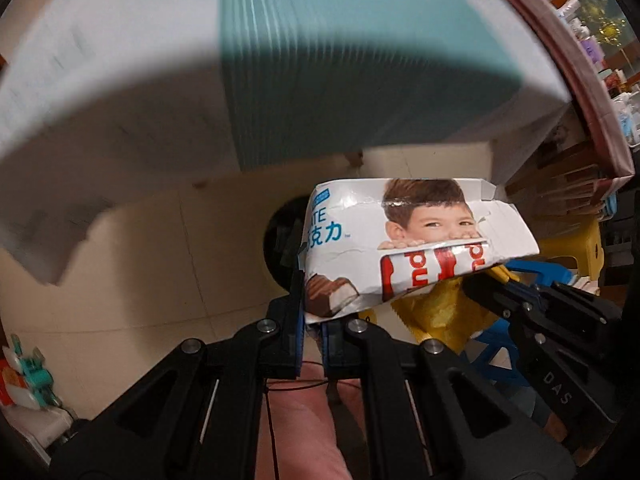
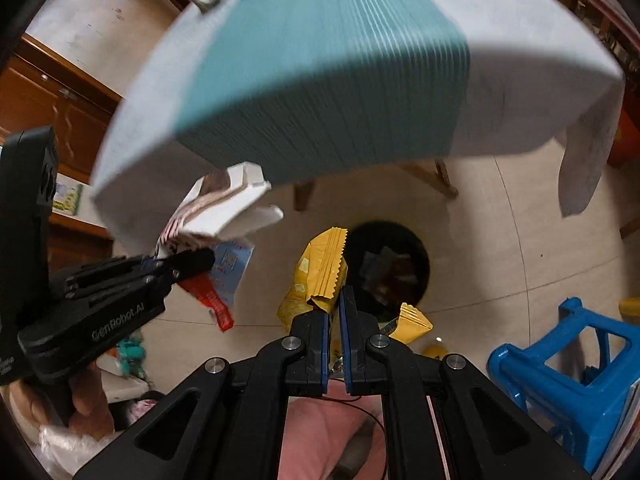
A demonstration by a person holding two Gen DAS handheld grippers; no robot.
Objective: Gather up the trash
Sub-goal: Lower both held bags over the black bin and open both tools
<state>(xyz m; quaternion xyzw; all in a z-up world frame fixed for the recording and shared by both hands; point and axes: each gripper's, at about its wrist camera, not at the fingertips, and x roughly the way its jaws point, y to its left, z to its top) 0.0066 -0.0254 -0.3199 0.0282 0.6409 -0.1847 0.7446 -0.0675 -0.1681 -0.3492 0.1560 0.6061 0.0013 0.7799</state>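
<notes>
Bin (image 2: 386, 268) is the reference: black, round, on the tiled floor (image 2: 500, 240) just in front of the table's wooden legs (image 2: 444, 178), with dark scraps already inside.

Left gripper (image 1: 314, 280) is clamped on a flattened chocolate-bar carton (image 1: 416, 240), white with a printed face and red lettering. Jaws are pinched on its lower left edge; the carton fans out to the right and hides most of the bin in the left wrist view. In the right wrist view the same gripper (image 2: 192, 260) sits left of the bin, carton (image 2: 224, 216) bent upward near the table edge.

Right gripper (image 2: 335, 300) is closed on a crumpled yellow wrapper (image 2: 320, 276). Wrapper stands up from the jaws, overlapping the bin's left rim in the picture. A second yellow corner (image 2: 414, 320) pokes out on the jaws' right side below the bin; probably the same wrapper, can't confirm.

Table wears a white cloth with a teal ribbed stripe (image 2: 320, 72), overhanging the space above the bin. Blue plastic stool (image 2: 568, 364) sits right of the bin, well apart. Yellow stool (image 1: 576, 246) shows past the carton in the left wrist view.

Both frames are motion-blurred at the tablecloth.
</notes>
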